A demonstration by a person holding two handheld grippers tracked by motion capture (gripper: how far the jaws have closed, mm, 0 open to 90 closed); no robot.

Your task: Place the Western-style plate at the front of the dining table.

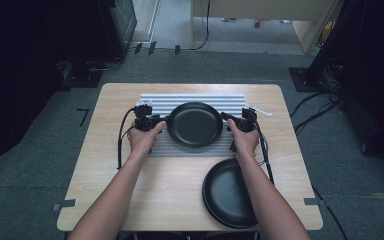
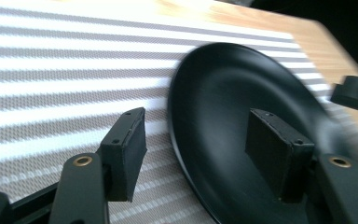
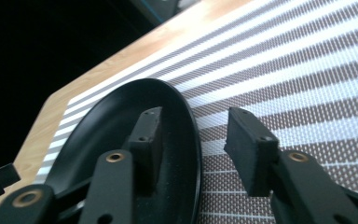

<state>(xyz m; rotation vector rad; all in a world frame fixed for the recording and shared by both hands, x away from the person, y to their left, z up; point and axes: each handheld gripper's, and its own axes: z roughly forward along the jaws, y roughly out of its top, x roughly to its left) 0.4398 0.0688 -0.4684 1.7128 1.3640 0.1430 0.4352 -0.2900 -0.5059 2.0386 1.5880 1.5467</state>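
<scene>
**Two hand-held grippers straddle the rim of a black plate on a striped mat**

A round black plate (image 1: 194,124) lies flat on a grey-and-white striped placemat (image 1: 190,100) toward the far side of a wooden table (image 1: 105,165). A second black plate (image 1: 228,193) sits near the right front edge, well apart from the grippers.

The left gripper (image 1: 156,125) meets the plate's left rim; the right gripper (image 1: 228,124) meets its right rim. In the left gripper view (image 2: 200,149) one jaw stands over the plate's inner surface and the other outside over the mat, the rim between them with clear gaps on both sides. The right gripper view (image 3: 196,140) shows the same. Both sets of jaws are partly open and press on nothing — the plate rests on the mat, held by neither.

The plate looks rigid, probably ceramic or melamine, with a smooth, slightly glossy finish, so likely slippery and moderately heavy; it could chip if dropped. The raised rim is the sensible place to grip, at two opposite points.

Being round, it has no long axis — its hollow faces straight up, and the line between the grippers runs left to right.
</scene>
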